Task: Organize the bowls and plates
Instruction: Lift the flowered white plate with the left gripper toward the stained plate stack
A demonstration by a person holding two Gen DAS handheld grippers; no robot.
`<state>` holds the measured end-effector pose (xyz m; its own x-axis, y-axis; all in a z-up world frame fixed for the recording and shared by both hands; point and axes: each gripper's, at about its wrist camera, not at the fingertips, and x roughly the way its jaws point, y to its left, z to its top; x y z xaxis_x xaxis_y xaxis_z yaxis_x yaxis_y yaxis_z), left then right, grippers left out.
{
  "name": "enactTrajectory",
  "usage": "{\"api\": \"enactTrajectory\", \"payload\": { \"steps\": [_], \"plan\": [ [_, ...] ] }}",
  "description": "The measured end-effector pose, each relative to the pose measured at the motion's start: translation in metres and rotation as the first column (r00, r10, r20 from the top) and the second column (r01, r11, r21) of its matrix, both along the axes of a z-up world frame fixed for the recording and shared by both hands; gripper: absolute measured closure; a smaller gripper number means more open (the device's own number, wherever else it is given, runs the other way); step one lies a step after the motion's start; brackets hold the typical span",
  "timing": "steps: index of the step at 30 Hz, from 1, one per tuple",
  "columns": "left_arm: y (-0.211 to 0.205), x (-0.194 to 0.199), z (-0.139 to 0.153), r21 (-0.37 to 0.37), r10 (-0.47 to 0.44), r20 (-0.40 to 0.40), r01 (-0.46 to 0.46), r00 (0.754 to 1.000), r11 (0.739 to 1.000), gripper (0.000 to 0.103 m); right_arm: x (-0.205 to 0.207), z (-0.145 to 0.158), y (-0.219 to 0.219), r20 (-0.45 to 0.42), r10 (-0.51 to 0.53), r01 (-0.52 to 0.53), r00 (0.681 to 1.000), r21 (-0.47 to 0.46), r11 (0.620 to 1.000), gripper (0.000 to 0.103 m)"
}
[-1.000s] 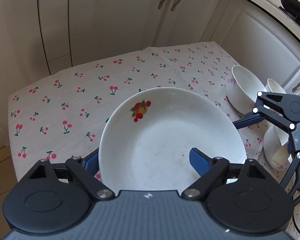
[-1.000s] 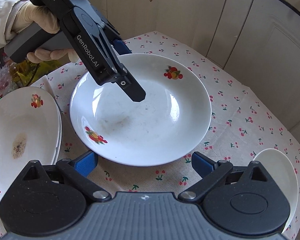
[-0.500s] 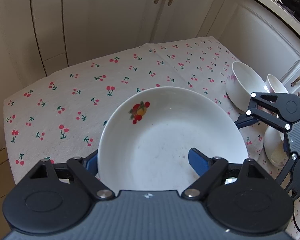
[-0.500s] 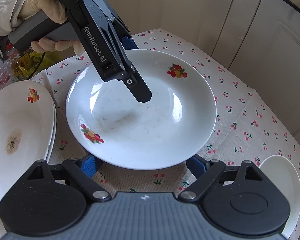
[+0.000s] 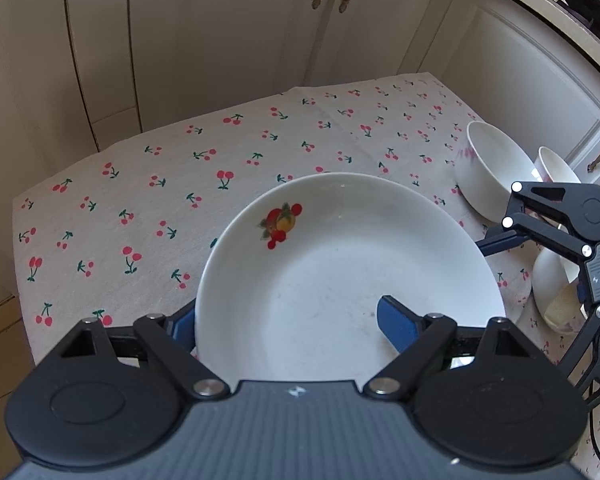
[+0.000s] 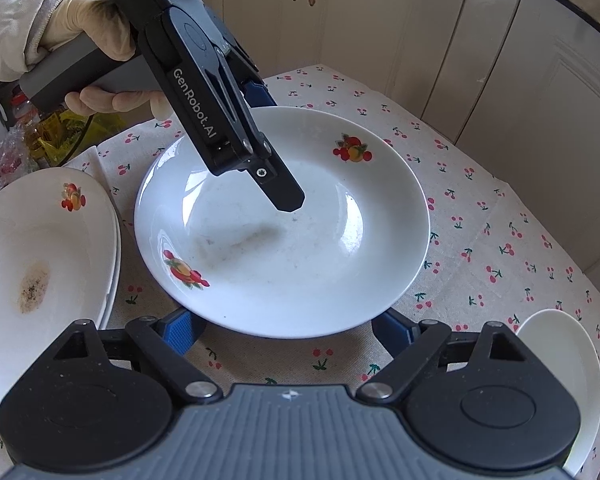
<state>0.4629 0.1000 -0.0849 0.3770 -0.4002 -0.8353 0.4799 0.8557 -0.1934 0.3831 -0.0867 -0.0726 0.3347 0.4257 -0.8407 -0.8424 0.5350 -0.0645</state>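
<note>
The big white plate [image 6: 284,224] sits in the middle of the cherry tablecloth [image 5: 148,200]. The left gripper [image 5: 284,316] pinches its rim, one finger on top and one under. The right gripper [image 6: 288,330] is around the near edge; its jaws have just been closing, but I cannot tell if they pinch. Lift both sides together, flat and slow, toward the plate stack [image 6: 40,264].
</note>
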Motion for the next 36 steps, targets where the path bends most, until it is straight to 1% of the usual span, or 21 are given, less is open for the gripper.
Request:
{"api": "enactTrajectory", "payload": {
  "steps": [5, 14, 25, 36],
  "plan": [
    [0.002, -0.003, 0.003, -0.016, 0.007, 0.005, -0.007, 1.0, 1.0, 0.015, -0.002, 0.002, 0.0, 0.004, 0.001, -0.001, 1.0, 0.0, 1.0, 0.011],
    [0.002, -0.013, 0.015, -0.022, 0.008, 0.03, -0.007, 1.0, 1.0, 0.015, -0.008, 0.012, -0.002, 0.022, -0.008, 0.008, 1.0, 0.012, 1.0, 0.011],
    [0.001, -0.041, 0.038, -0.023, 0.02, 0.062, -0.019, 0.998, 1.0, 0.015, -0.026, 0.033, -0.004, 0.052, -0.009, 0.008, 0.999, 0.031, 1.0, 0.011],
    [0.009, -0.085, 0.062, -0.036, 0.044, 0.095, -0.04, 0.995, 0.999, 0.015, -0.063, 0.053, -0.001, 0.084, 0.011, -0.014, 0.996, 0.035, 0.999, 0.011]
  ]
}}
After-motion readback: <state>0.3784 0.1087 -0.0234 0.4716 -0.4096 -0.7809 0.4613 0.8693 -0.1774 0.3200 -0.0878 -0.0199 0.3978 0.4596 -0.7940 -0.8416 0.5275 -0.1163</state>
